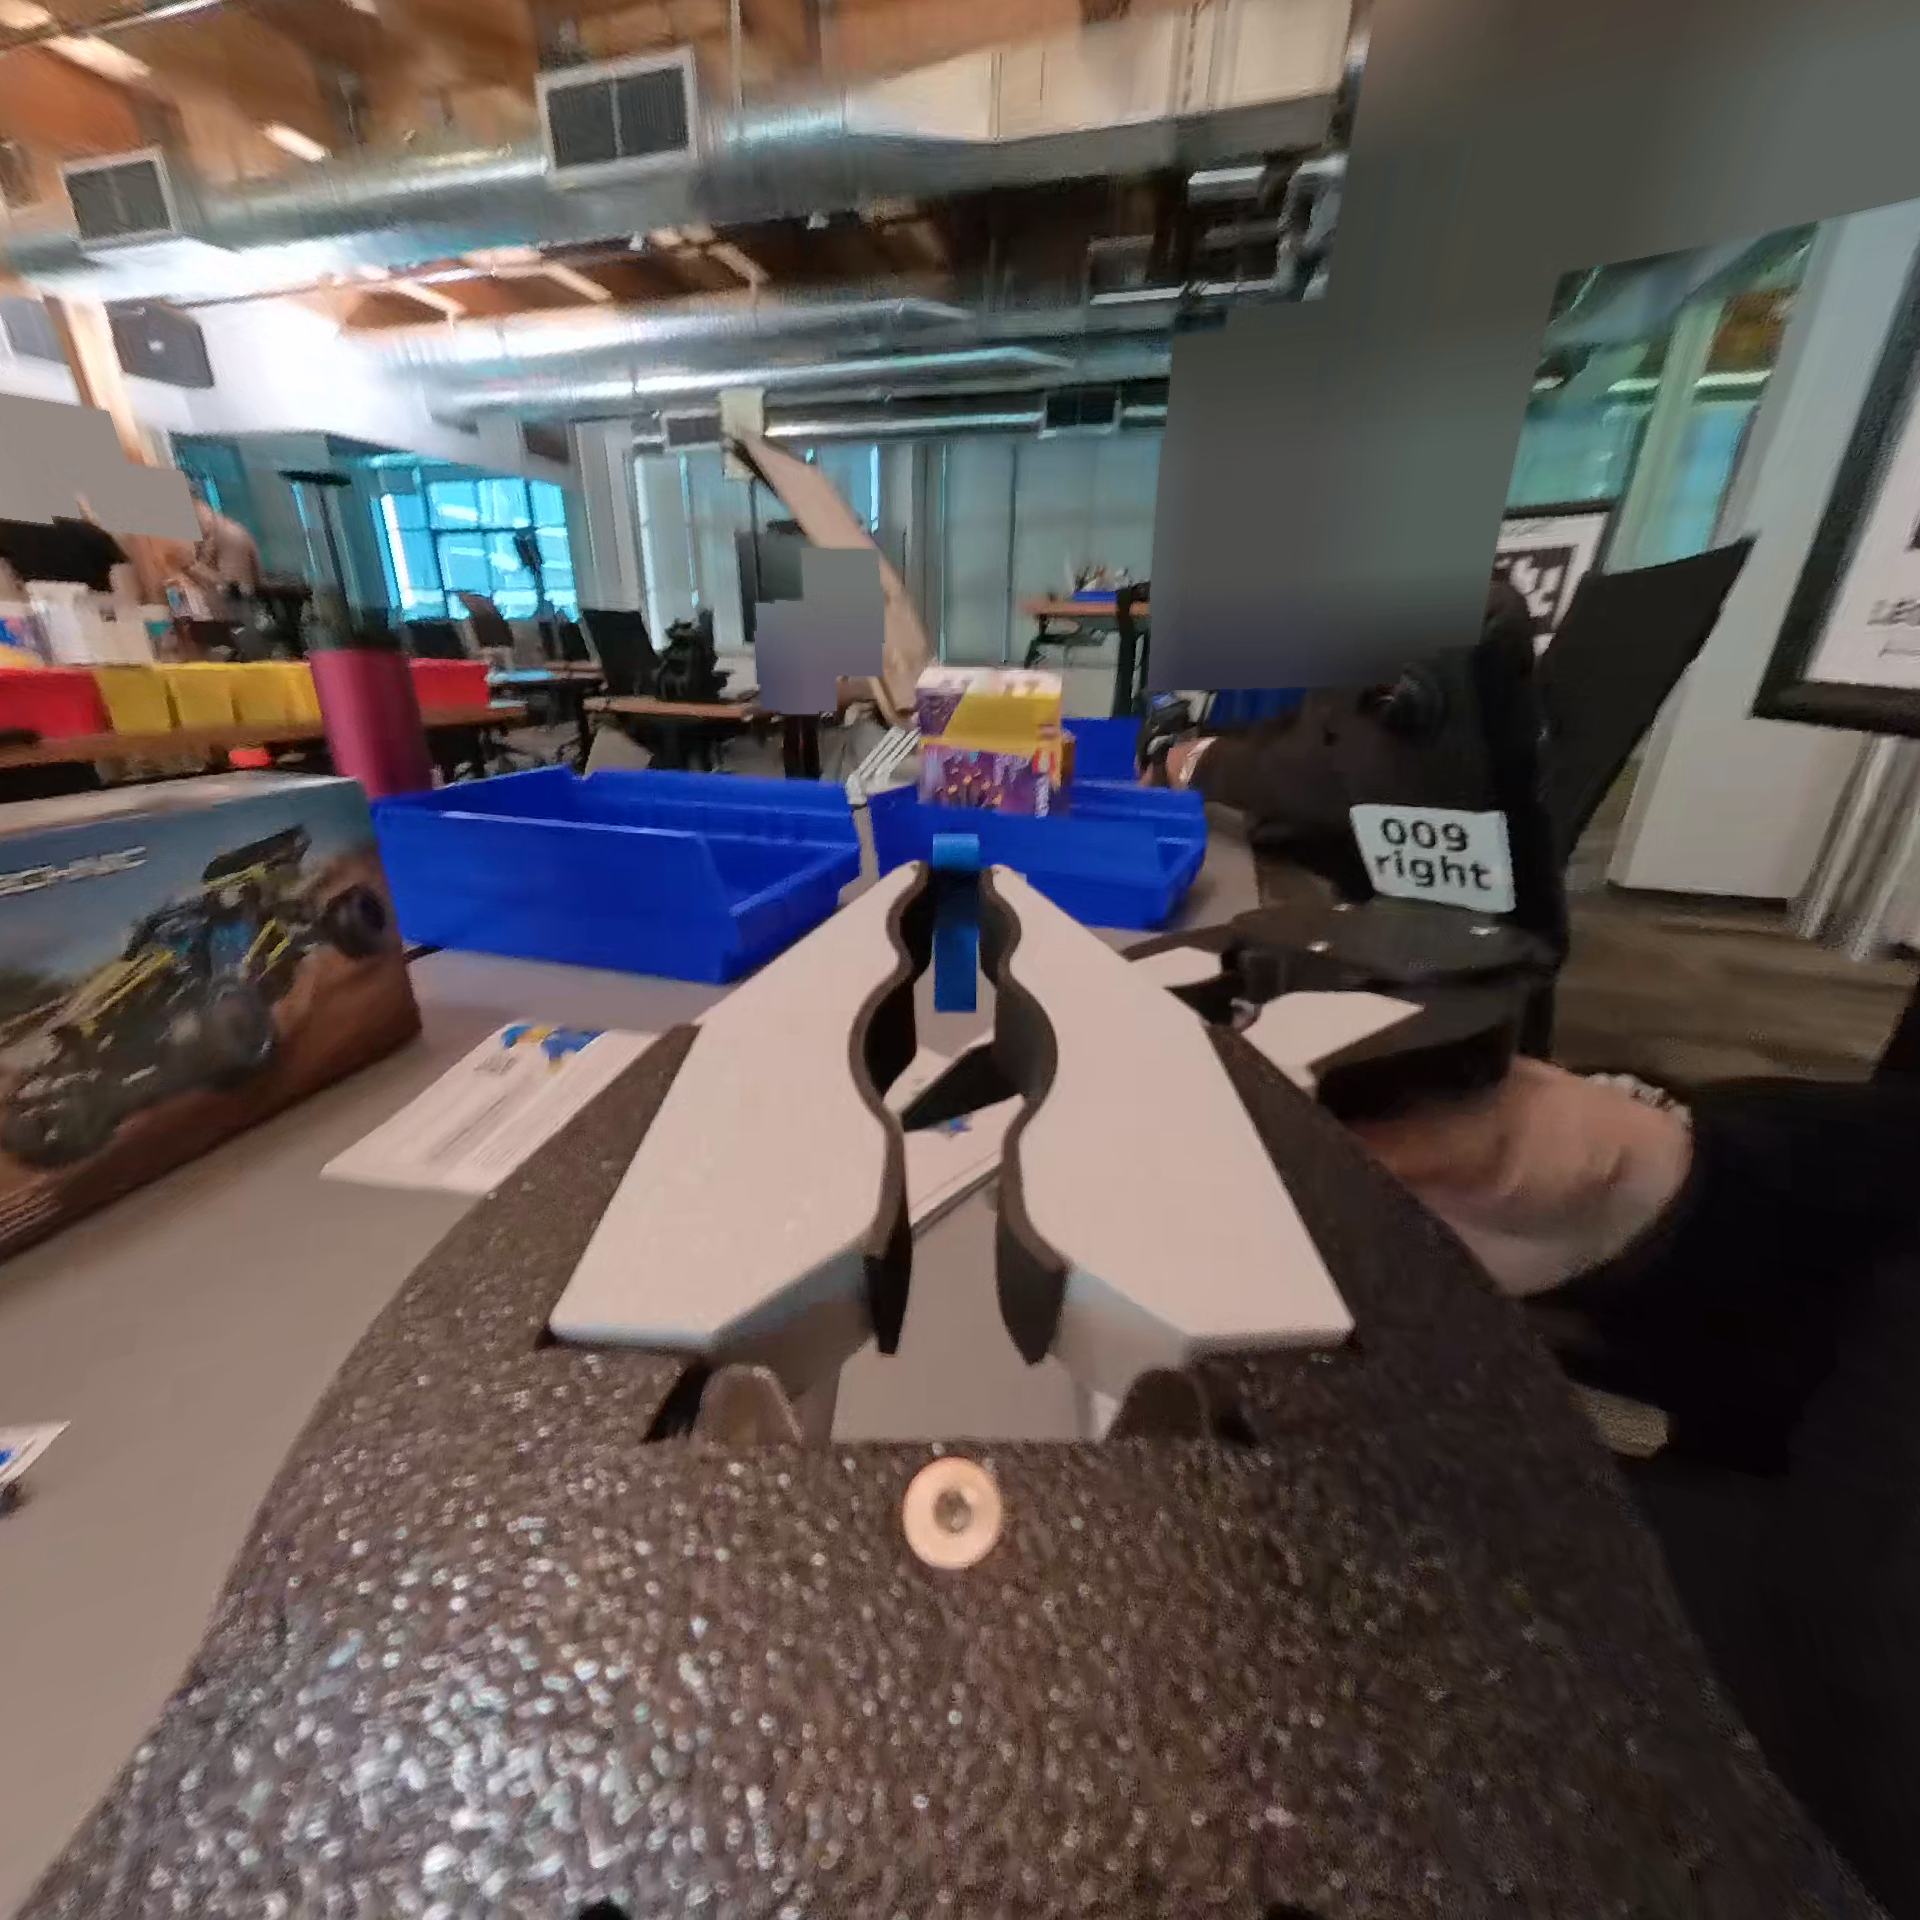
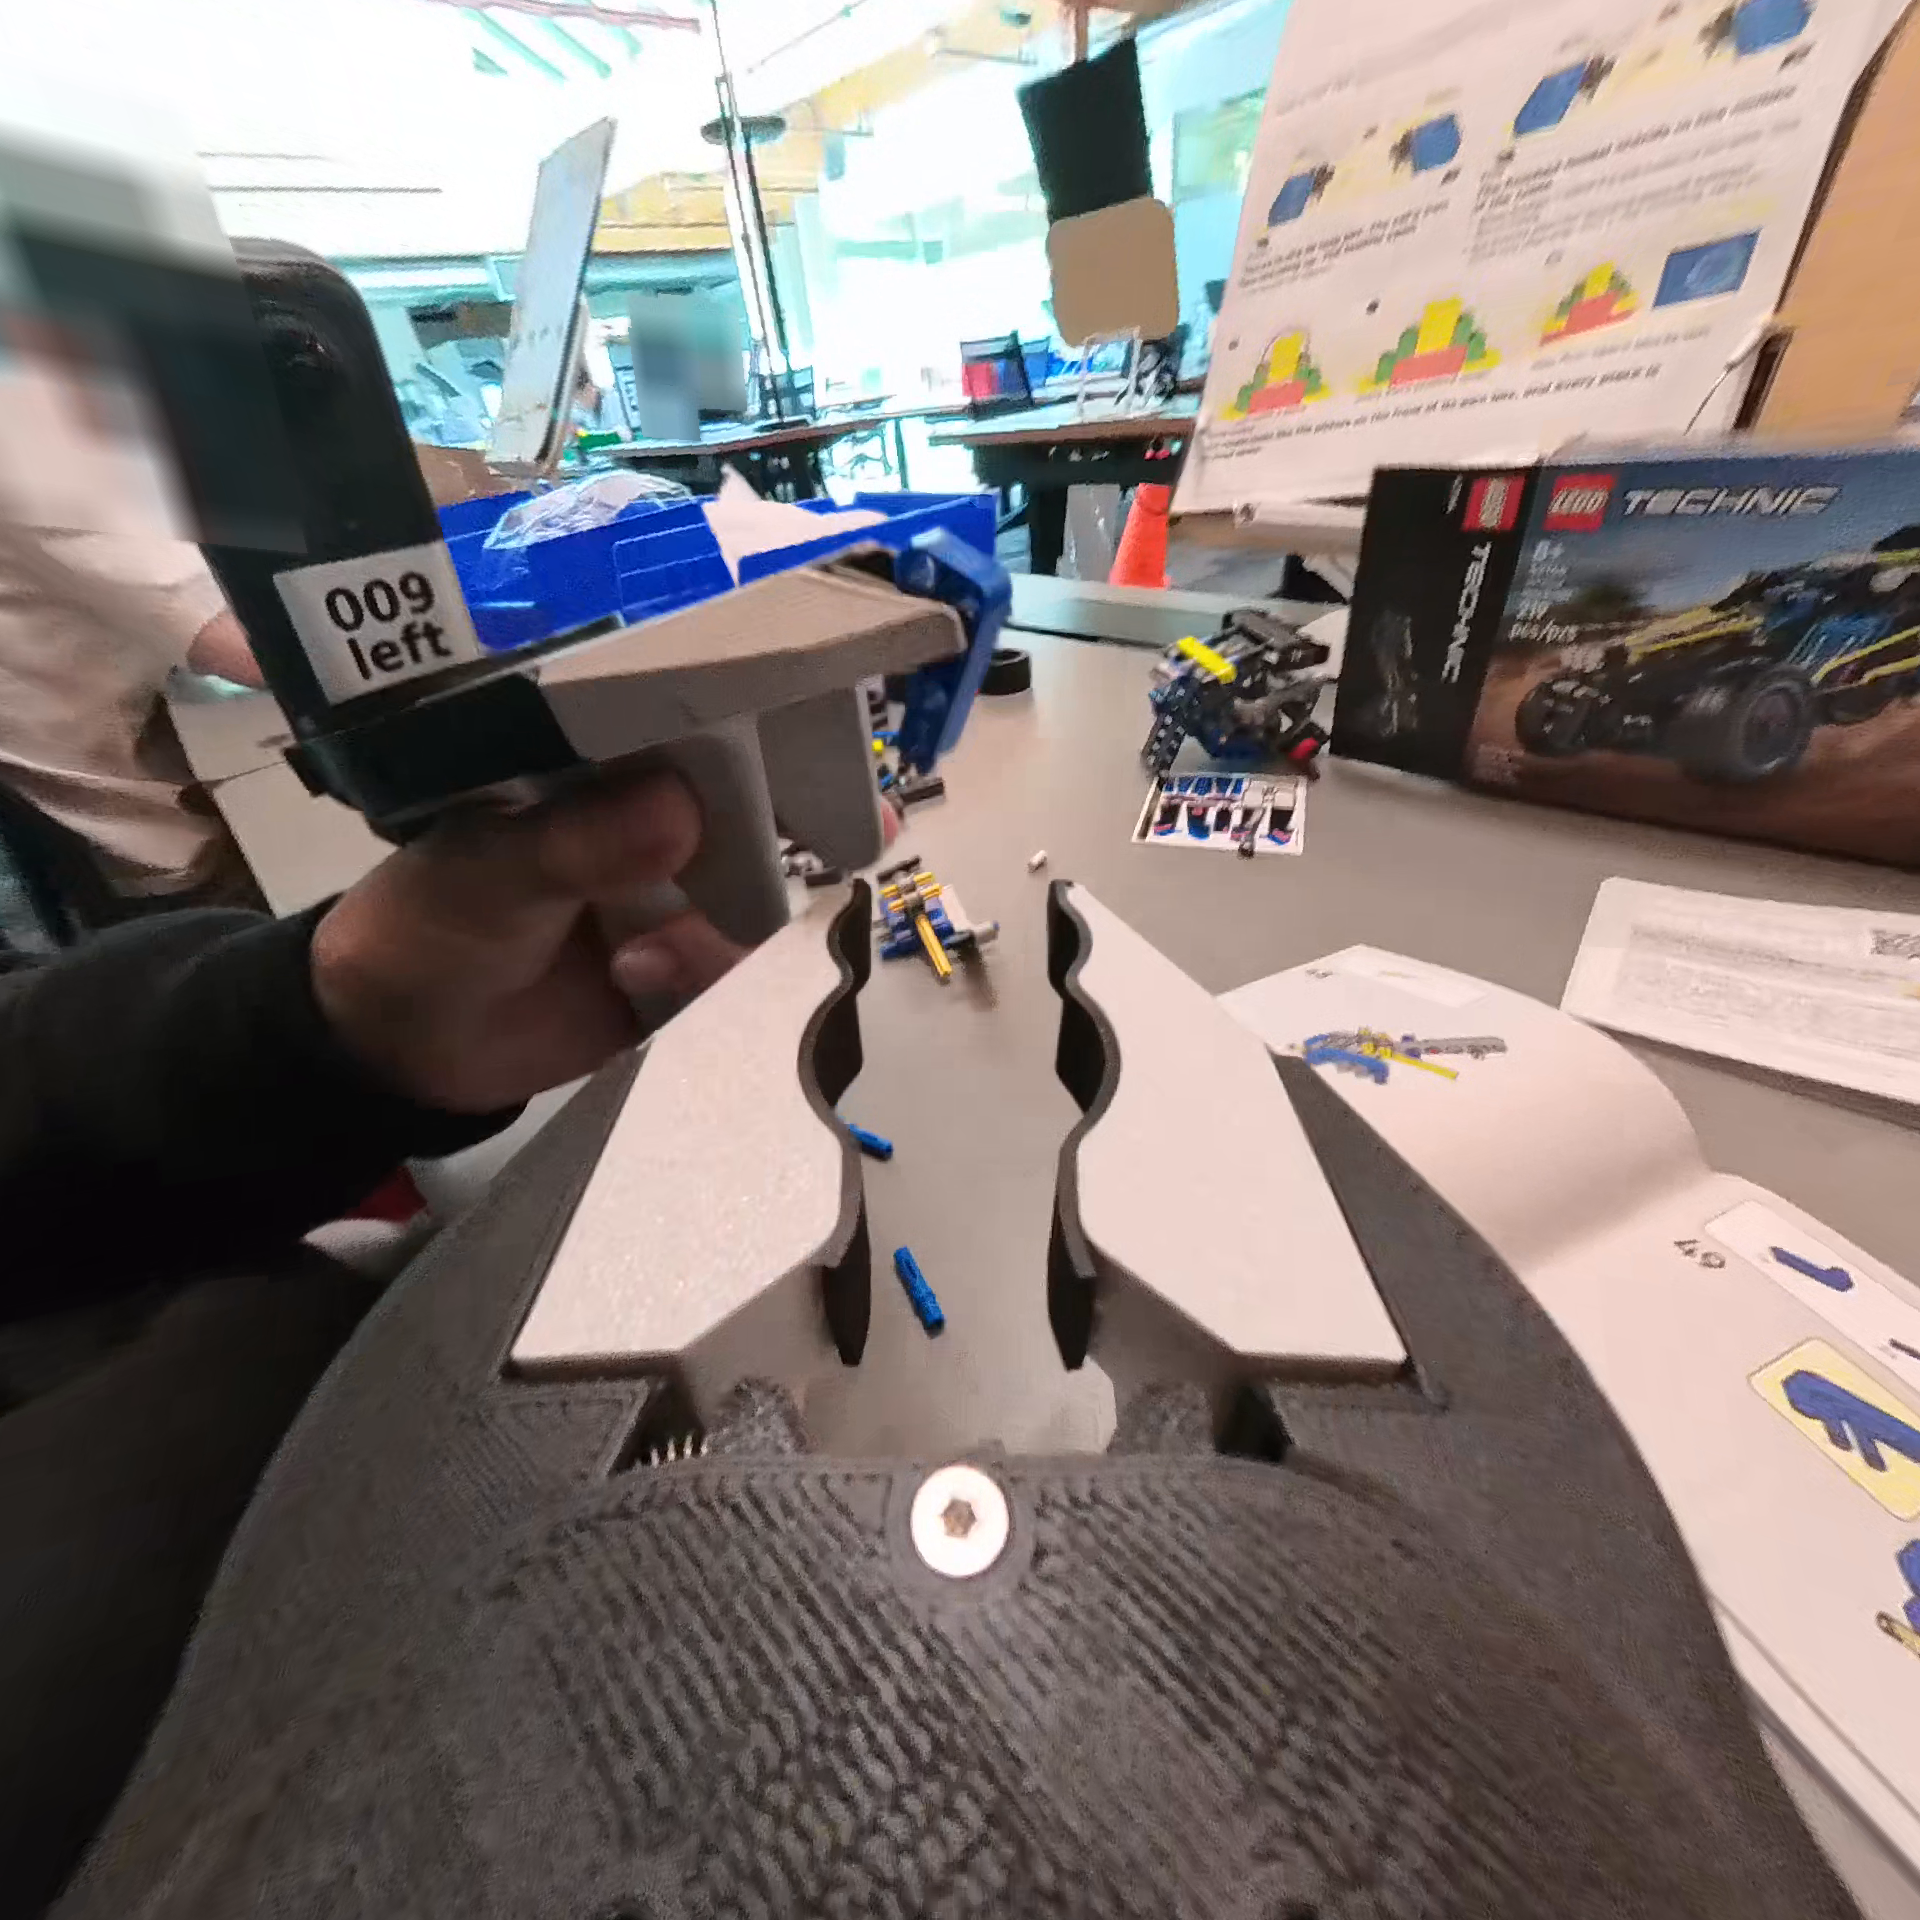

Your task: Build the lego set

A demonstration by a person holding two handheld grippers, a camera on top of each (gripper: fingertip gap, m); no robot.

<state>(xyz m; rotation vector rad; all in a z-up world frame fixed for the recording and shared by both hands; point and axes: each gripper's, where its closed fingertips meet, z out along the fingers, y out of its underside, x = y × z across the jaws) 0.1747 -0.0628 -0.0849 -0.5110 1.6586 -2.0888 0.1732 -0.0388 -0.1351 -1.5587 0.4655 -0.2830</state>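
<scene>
Gripping a blue lego piece (image 1: 954,935) between their tips, the left tongs (image 1: 954,904) are held up above the desk (image 2: 1091,727), seen at left in the right wrist view with a hand (image 2: 499,956) wrapped round the handle and the piece hanging down past the tips. The hold looks narrow, so I judge a twist or a bump could let the piece swing or drop among the loose parts. Further right, the right tongs (image 2: 956,914) stand open and empty, low over the desk, pointing at a small blue-and-yellow sub-assembly (image 2: 925,920); two blue pins (image 2: 920,1288) lie between the jaws. Closing carelessly could scatter these. Right again sit the partly built buggy (image 2: 1236,686), a sticker sheet (image 2: 1221,816), the set box (image 2: 1662,644) and the open instruction booklet (image 2: 1507,1143).
</scene>
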